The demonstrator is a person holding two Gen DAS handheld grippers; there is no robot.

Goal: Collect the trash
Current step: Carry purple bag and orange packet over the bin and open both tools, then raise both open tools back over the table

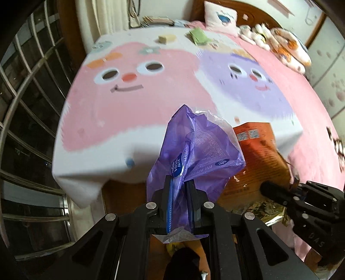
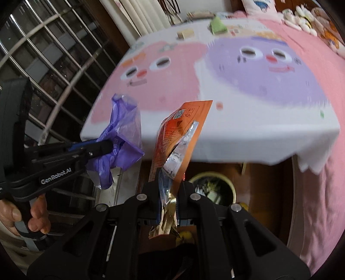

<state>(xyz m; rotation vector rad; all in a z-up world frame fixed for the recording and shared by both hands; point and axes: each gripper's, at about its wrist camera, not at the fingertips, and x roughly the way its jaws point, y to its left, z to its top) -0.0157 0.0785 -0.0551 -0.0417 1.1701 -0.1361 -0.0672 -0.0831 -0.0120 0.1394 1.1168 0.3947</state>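
Observation:
A crumpled purple plastic wrapper (image 1: 194,148) stands up between the pads of my left gripper (image 1: 179,182), which is shut on it. In the right wrist view the same purple wrapper (image 2: 120,137) hangs from the left gripper (image 2: 108,147) at the left. My right gripper (image 2: 169,183) is shut on an orange foil-lined wrapper (image 2: 183,129). That orange wrapper (image 1: 256,155) and the right gripper (image 1: 264,188) show at the right of the left wrist view. Both are held just off the foot corner of the bed. A round bin (image 2: 231,183) with trash inside stands on the floor below.
The bed (image 1: 133,120) has a cartoon-face sheet. A green packet (image 1: 198,35) and a small tan box (image 1: 163,39) lie at its far end, with a pillow (image 1: 220,16) and plush toys (image 1: 286,46) beyond. A barred window (image 1: 28,103) is on the left. A hand (image 2: 32,213) grips the left handle.

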